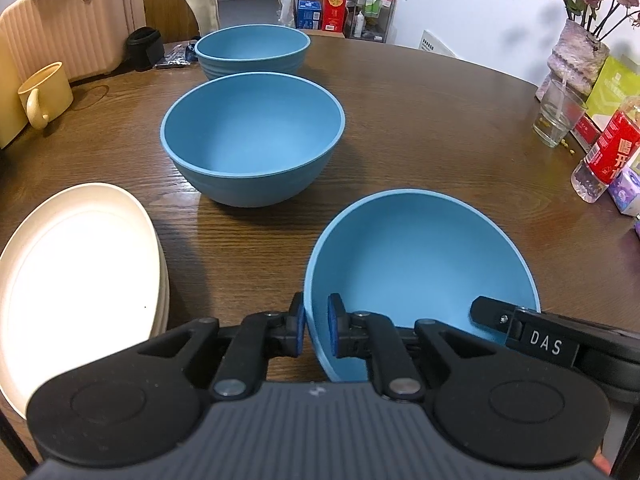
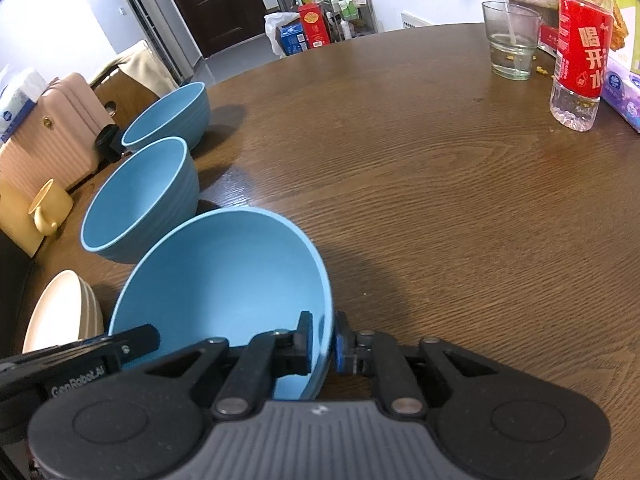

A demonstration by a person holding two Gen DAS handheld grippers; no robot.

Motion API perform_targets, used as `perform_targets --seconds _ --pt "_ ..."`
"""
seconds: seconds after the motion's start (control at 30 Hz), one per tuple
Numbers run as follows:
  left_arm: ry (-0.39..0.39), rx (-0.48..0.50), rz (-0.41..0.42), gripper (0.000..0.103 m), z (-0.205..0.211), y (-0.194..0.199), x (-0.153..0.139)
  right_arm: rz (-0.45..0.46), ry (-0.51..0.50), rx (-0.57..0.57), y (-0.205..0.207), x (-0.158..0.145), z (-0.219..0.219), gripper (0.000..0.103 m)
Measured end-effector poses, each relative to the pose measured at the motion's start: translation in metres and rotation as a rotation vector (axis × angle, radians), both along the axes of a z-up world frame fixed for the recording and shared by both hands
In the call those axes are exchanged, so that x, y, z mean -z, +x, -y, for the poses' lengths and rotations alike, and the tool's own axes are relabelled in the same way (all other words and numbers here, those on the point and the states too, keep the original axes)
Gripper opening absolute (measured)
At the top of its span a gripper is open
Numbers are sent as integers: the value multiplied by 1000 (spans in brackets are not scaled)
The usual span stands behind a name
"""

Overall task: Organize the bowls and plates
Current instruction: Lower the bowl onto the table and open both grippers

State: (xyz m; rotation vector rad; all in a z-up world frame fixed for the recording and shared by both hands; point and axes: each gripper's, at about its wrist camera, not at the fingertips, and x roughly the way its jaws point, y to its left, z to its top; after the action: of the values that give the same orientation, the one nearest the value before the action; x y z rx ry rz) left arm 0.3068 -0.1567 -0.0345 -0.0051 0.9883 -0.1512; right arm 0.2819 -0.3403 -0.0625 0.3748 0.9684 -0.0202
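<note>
Three blue bowls stand in a row on the brown table (image 1: 420,128). The near bowl (image 1: 416,276) is tilted and held at both sides. My left gripper (image 1: 316,326) is shut on its left rim. My right gripper (image 2: 324,346) is shut on its right rim, and the bowl also shows in the right wrist view (image 2: 224,280). The middle bowl (image 1: 252,136) and far bowl (image 1: 252,50) sit upright beyond it. A stack of cream plates (image 1: 76,276) lies to the left of the near bowl, also seen in the right wrist view (image 2: 60,312).
A yellow mug (image 1: 44,92) and a pink suitcase (image 1: 68,20) are at the left edge. A glass (image 2: 510,40), a red-labelled water bottle (image 2: 580,52), a tissue pack (image 2: 624,96) and a vase of flowers (image 1: 576,52) stand at the right.
</note>
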Motion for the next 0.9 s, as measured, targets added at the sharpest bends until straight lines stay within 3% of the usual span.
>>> perform_targets --seconds 0.03,0.1,0.17,0.23,0.3,0.43,0.5,0.57,0.6,0.67,0.73,0.8,0.9 --pt "0 2 -2 12 0 0 0 1 2 4 0 0 1 15" --pt "0 5 -2 12 0 0 -1 7 8 4 -1 -1 1 34" --pt "1 7 1 15 -1 -1 -2 17 -2 6 -3 -4 1 44" --pt "1 5 7 26 -2 -2 -4 27 -2 9 -4 -7 2 49" --pt "8 -3 20 43 -3 -4 -7 37 0 13 -6 -10 3 57" --pt "2 -4 41 50 -7 -8 -16 54 -7 14 -9 -18 4 66" --pt "7 -8 51 55 -9 -10 -20 65 -16 16 -12 -22 4 78" --pt "9 -10 60 62 -12 -12 -25 74 -29 16 -15 -27 4 80" --pt "10 -13 65 73 -13 -13 -27 77 -31 15 -16 -29 3 82" --pt "13 -24 86 84 -17 -17 -32 82 -42 12 -19 -33 3 86" --pt "21 -25 100 87 -20 -21 -37 86 -53 10 -23 -36 2 88" --pt "17 -26 105 100 -24 -24 -41 85 -65 8 -26 -40 1 88" --pt "18 -37 120 103 -30 -28 -47 86 -77 2 -31 -44 -1 88"
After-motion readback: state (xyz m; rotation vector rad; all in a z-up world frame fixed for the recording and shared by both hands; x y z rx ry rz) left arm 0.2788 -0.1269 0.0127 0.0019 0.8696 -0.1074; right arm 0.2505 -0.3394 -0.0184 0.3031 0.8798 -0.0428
